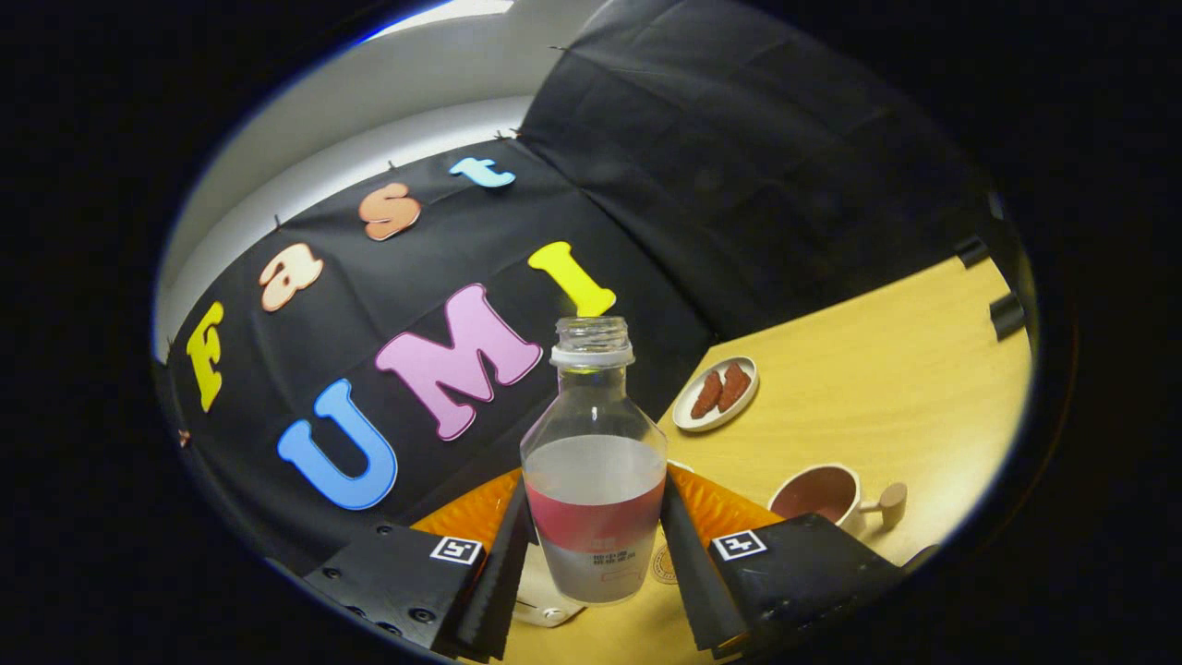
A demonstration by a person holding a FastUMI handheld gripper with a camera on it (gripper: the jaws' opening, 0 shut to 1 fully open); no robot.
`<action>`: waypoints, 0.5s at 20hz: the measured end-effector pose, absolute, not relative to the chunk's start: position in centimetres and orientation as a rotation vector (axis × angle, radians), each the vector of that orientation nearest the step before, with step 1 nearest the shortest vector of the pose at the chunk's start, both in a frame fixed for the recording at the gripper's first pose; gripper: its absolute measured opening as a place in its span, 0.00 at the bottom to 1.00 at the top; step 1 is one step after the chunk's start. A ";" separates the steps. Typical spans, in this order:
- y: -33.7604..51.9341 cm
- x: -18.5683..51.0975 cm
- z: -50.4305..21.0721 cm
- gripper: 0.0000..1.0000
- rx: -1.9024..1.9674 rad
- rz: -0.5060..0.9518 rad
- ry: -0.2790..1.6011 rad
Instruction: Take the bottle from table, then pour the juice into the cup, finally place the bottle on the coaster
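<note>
Bottle (594, 480) label — red band over a white band with small dark print, too small to read. Gripper (594, 545) fingers press the bottle; each carries a square black-and-white marker — no legible text.

- Clear glossy plastic bottle (594, 462), uncapped, paper-like red band, between the matt black fingers (499, 563).
- Smooth light wood table (886, 388).
- Glossy ceramic-looking cup (817, 494).

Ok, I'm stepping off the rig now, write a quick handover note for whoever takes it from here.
Gripper: shut on the bottle, a finger on each side; the bottle is upright, cap off, with liquid inside.
Cup: on the table, beyond the fingers, beside the bottle.
An orange mat, possibly the coaster, lies behind the bottle.
Plate with two brown pieces, further back.
Done: bottle gripped.
Left: pour into the cup, set the bottle on the coaster.
</note>
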State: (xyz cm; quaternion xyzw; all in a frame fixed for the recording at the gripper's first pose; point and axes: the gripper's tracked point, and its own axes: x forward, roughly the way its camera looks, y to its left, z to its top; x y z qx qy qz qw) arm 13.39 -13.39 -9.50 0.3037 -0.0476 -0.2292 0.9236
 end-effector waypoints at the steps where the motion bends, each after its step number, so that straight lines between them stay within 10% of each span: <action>1: -12.8 13.6 -8.9 0.75 0.566 -0.453 -0.100; 10: -9.2 21.2 -8.6 0.75 -0.047 -0.362 -0.007</action>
